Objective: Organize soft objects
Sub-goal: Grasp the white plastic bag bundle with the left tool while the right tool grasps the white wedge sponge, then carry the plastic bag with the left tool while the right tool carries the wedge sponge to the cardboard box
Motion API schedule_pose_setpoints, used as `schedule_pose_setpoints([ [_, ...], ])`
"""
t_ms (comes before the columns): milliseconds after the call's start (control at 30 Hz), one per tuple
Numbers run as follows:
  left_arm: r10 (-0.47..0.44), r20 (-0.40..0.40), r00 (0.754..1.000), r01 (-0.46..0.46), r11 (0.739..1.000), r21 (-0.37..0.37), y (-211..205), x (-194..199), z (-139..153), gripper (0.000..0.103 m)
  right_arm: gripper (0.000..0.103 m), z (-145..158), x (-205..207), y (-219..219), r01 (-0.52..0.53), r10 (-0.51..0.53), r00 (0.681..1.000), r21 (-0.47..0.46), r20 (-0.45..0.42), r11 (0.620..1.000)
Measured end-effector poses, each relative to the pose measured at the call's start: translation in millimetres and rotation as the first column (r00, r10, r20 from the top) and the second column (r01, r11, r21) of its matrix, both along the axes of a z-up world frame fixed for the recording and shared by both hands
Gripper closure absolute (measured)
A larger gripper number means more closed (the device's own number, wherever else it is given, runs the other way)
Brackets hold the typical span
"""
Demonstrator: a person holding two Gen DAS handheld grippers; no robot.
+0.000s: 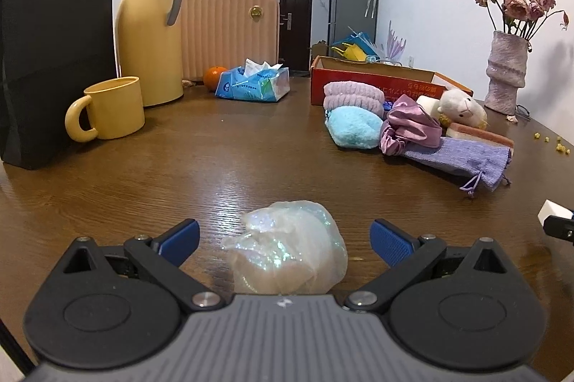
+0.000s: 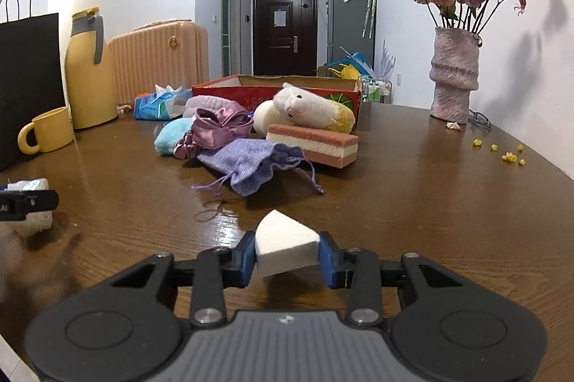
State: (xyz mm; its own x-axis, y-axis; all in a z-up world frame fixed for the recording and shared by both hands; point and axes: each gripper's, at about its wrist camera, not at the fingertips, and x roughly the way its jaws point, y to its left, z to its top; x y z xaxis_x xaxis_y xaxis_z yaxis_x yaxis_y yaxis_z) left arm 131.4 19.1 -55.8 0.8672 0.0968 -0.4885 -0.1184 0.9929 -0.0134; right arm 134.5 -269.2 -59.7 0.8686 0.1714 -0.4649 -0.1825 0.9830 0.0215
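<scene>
**Two claws at the near edge of the table, one gripping, one spread**

Right wrist view: the right claw (image 2: 288, 254) is clamped on a white wedge sponge (image 2: 285, 247), its blue pads pressing both flat sides; the wedge's point sticks forward beyond the fingertips, above the brown wooden table (image 2: 412, 188). At the far left edge of this view, part of the left claw shows in front of a pale crumpled bag.

Left wrist view: the left claw (image 1: 285, 240) stands wide, its blue pads well apart. An iridescent translucent bag (image 1: 287, 254) lies on the table between the two fingers, touching neither pad, its rear reaching the claw's body.

Farther back, right of centre, the remaining soft things form a heap in front of a red cardboard box (image 1: 373, 79): a light-blue fluffy pouch (image 1: 353, 127), a lilac headband (image 1: 353, 97), a purple satin scrunchie (image 1: 412, 125), a lavender drawstring bag (image 1: 462, 159), a pink-and-white layered sponge (image 2: 314, 145) and a white plush animal (image 2: 305, 109). The plush leans against the box; the drawstring bag lies nearest the claws.

On the left stand a yellow mug (image 1: 113, 107), a yellow thermos jug (image 1: 150, 30) and a black paper bag (image 1: 53, 52).
</scene>
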Motion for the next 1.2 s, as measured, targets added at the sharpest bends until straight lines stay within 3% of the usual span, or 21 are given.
schedule_pose_setpoints([
  [133, -0.003, -0.007, 1.000, 0.003, 1.000, -0.001, 0.2, 4.3, -1.5, 0.014, 0.067, 2.9, 1.1, -2.2, 0.009, -0.009, 1.000, 0.001, 0.008, 1.000],
  [200, -0.016, -0.016, 1.000, 0.016, 1.000, -0.007, 0.9, 6.0, -2.2, 0.036, 0.067, 4.2, 1.6, -3.2, 0.012, -0.012, 1.000, 0.003, 0.010, 1.000],
  [300, -0.039, -0.034, 0.999, 0.038, 0.999, -0.031, 3.1, 9.7, -4.3, 0.056, 0.067, 5.0, 2.4, -4.5, 0.018, -0.018, 1.000, 0.003, 0.012, 1.000],
  [667, -0.042, -0.011, 0.999, 0.041, 0.998, -0.039, 3.5, 11.3, 3.4, 0.059, 0.067, 11.2, 6.6, -9.8, 0.031, -0.031, 0.999, 0.007, 0.015, 1.000],
  [1200, -0.085, 0.087, 0.993, 0.089, 0.995, -0.035, -9.0, 31.6, 44.5, 0.059, 0.067, 43.8, 32.3, -21.6, 0.064, -0.065, 0.996, 0.017, 0.062, 0.998],
])
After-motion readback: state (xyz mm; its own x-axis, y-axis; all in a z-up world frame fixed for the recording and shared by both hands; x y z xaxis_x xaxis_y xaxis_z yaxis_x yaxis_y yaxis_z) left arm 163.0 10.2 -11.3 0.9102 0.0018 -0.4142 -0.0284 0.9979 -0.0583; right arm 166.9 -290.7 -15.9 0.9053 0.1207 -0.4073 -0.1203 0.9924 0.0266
